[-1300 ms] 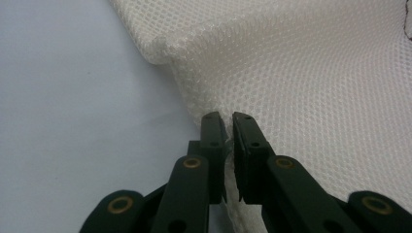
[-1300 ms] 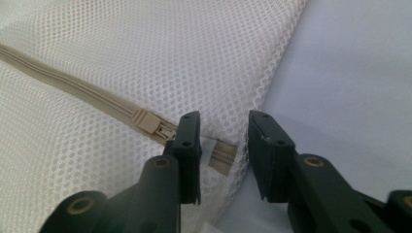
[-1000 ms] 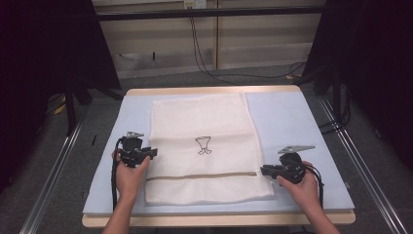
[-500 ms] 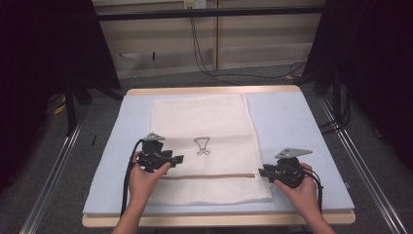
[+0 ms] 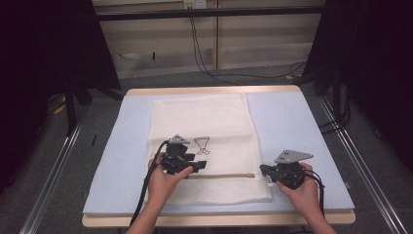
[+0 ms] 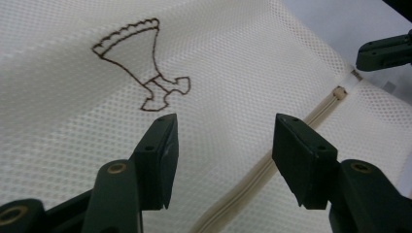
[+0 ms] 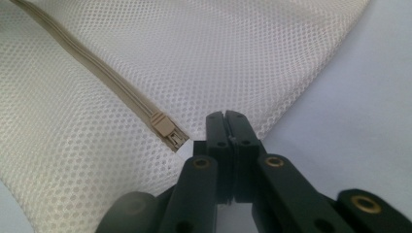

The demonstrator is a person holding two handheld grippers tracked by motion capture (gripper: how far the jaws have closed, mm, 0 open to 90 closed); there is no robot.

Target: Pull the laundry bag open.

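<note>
Lying flat on the table [image 5: 311, 126], the mesh bag [image 5: 204, 122] has the left gripper [image 6: 223, 160] over its zipper [image 7: 97, 80], jaws just opened wider (nothing between), while the right gripper [image 7: 227, 119] is clenched at the bag's edge

A cream mesh bag [image 5: 202, 141] lies flat on the pale blue tabletop [image 5: 302, 126]. The left gripper [image 5: 187, 165] hovers over the bag beside its zip [image 5: 219, 176], below a small embroidered emblem [image 5: 201, 145]. The right gripper [image 5: 265, 170] sits at the bag's right edge.
</note>
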